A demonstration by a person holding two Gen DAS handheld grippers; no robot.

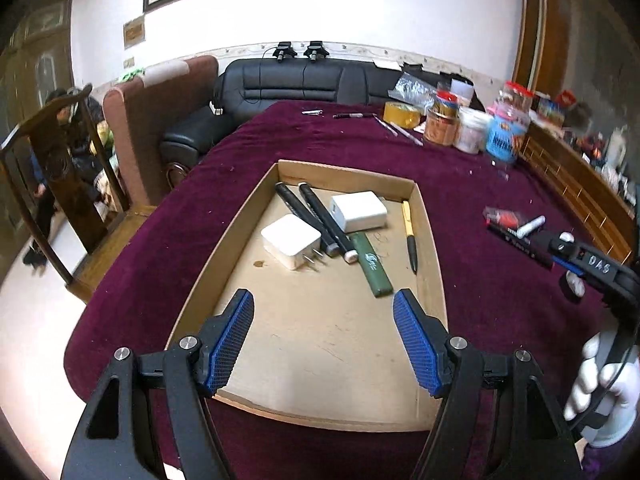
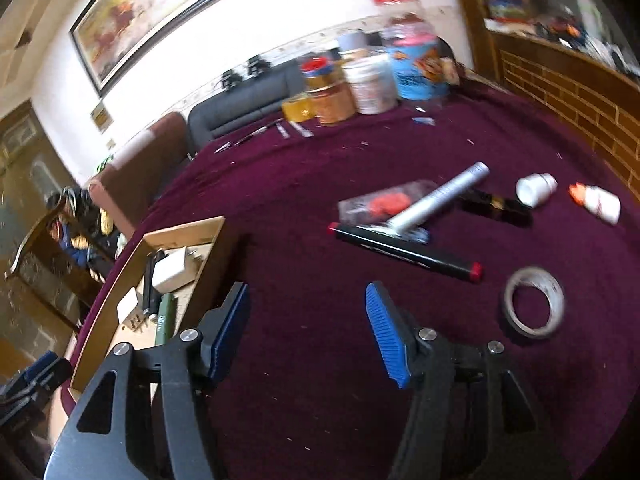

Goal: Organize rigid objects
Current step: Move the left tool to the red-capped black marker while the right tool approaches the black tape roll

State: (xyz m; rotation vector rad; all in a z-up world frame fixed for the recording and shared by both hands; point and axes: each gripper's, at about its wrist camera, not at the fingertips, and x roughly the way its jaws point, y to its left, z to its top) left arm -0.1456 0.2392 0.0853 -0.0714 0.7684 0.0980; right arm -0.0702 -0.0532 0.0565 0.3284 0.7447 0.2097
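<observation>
A shallow cardboard box [image 1: 430,248] lies on the purple cloth; it also shows in the right wrist view [image 2: 208,256]. In it are two white chargers [image 1: 292,240] [image 1: 360,211], two black markers [image 1: 316,216], a green case [image 1: 370,266] and a yellow pen [image 1: 410,236]. My left gripper [image 1: 323,312] is open and empty over the box's near end. My right gripper [image 2: 306,304] is open and empty above the cloth, right of the box. Beyond it lie a black marker with red ends [image 2: 404,250], a silver tube [image 2: 436,200], a tape ring [image 2: 534,304] and a white bottle [image 2: 536,188].
Jars and tubs [image 2: 372,76] and a yellow tape roll [image 1: 401,115] stand at the table's far side, with pens [image 1: 396,126] nearby. A small orange-capped bottle [image 2: 598,202] lies far right. A wooden chair [image 1: 60,184] and sofa [image 1: 304,80] stand beyond the table.
</observation>
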